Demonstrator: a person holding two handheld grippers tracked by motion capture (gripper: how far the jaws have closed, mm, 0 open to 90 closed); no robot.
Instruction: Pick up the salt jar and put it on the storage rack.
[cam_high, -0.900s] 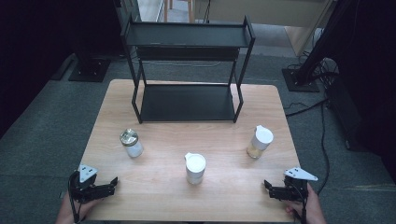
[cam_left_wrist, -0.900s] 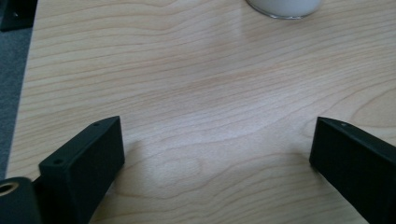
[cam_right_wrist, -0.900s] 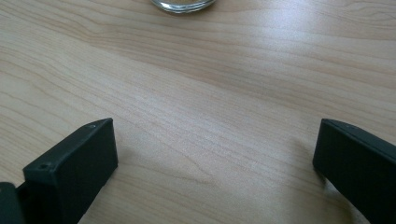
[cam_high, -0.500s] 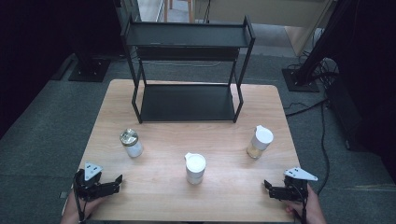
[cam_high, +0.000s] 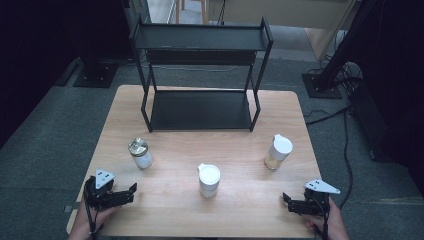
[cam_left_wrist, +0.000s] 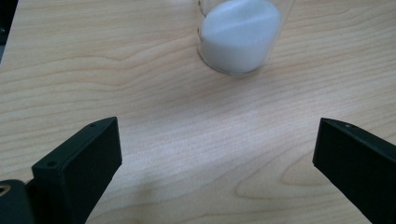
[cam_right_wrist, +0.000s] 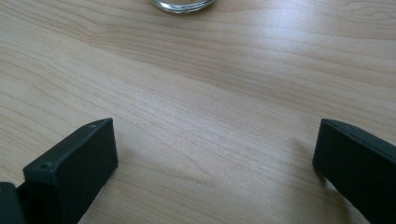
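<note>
The left gripper (cam_high: 131, 192) is being held wide open near the salt jar (cam_high: 140, 153). The right gripper (cam_high: 286, 201), also gaping, is being kept well apart from that jar. The jar is likely being risked: a glancing jaw could tip it.

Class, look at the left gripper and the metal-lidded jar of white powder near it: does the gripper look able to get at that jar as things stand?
Probably yes. The left gripper is open, and only bare table lies between it and the jar.
</note>
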